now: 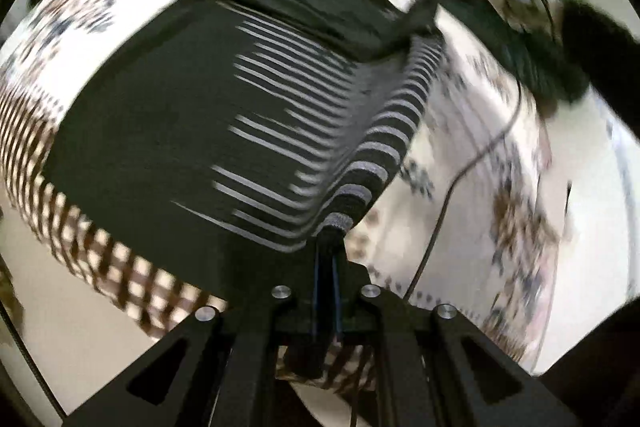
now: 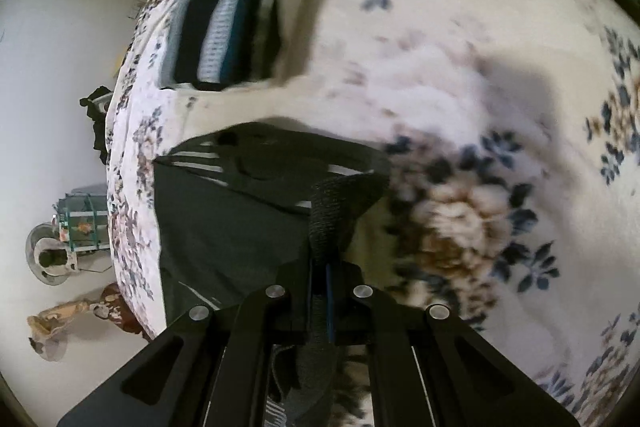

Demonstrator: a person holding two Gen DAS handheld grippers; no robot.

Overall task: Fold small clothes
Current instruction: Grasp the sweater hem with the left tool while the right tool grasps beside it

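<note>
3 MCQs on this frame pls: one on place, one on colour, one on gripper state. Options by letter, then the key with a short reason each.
1. Where does the stack of folded clothes lie?
A. on the floral bedspread
B. on the floor
C. on a chair

2. What colours is the garment being folded?
A. red with dots
B. dark with white stripes
C. plain yellow

3. How does the left gripper stand?
A. wide open above the cloth
B. shut on the garment's striped edge
C. out of view

Key:
1 A, the right wrist view shows the stack resting on the flowered cover.
2 B, the left wrist view shows dark fabric with white lines.
3 B, the fingers meet with striped fabric pinched between them; the right gripper likewise pinches a dark fold.
</note>
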